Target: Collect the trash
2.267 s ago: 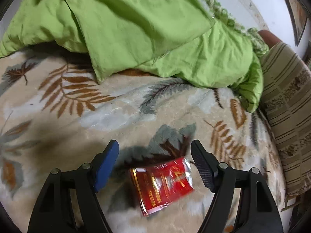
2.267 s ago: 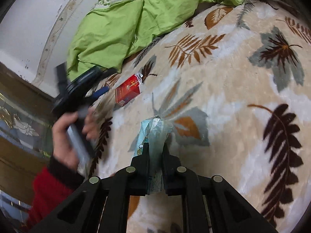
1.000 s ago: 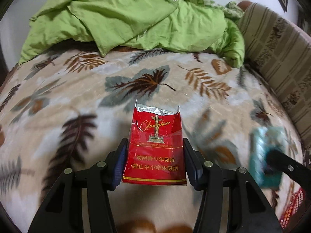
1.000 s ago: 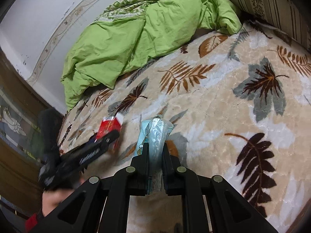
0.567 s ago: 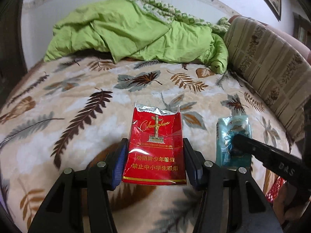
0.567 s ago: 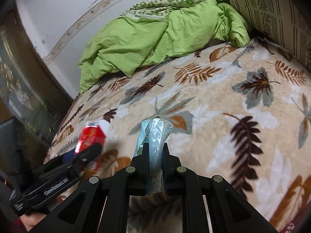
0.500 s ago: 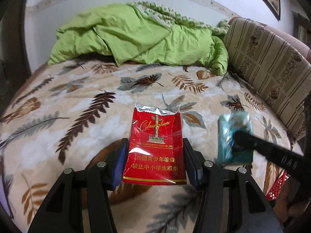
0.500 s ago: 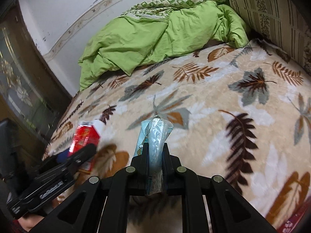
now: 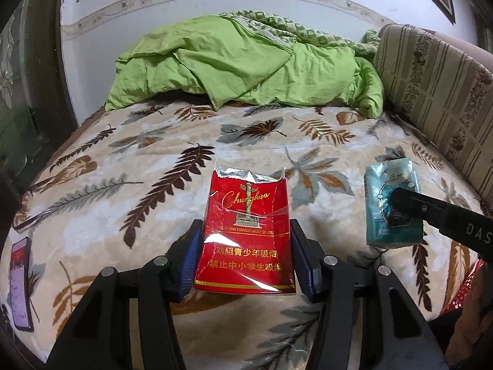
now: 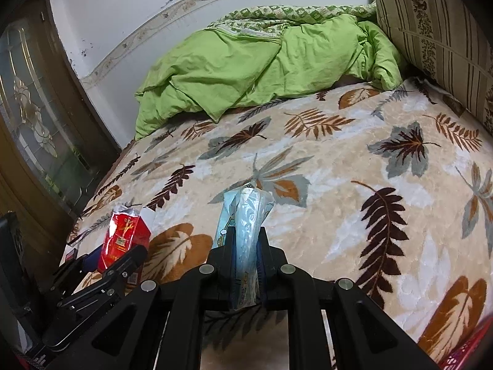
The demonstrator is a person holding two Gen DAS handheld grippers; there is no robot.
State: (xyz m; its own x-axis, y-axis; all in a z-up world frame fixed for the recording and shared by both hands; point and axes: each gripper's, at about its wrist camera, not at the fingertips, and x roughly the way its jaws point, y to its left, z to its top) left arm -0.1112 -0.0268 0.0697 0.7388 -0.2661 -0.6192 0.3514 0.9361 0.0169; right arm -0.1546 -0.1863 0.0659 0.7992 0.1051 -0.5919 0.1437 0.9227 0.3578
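Note:
My left gripper is shut on an empty red cigarette pack with a torn foil top, held upright above the bed. The pack also shows at the lower left of the right wrist view, with the left gripper around it. My right gripper is shut on a light blue wrapper, held edge-on. In the left wrist view the blue wrapper hangs at the right in one black finger of the right gripper.
A leaf-patterned blanket covers the bed. A green quilt is bunched at the far end. A striped cushion lines the right side. A phone lies at the bed's left edge. Something red shows at the lower right.
Both grippers have drawn back and risen from the bed with their items. The left gripper closed on the red pack and lifted it off the blanket.

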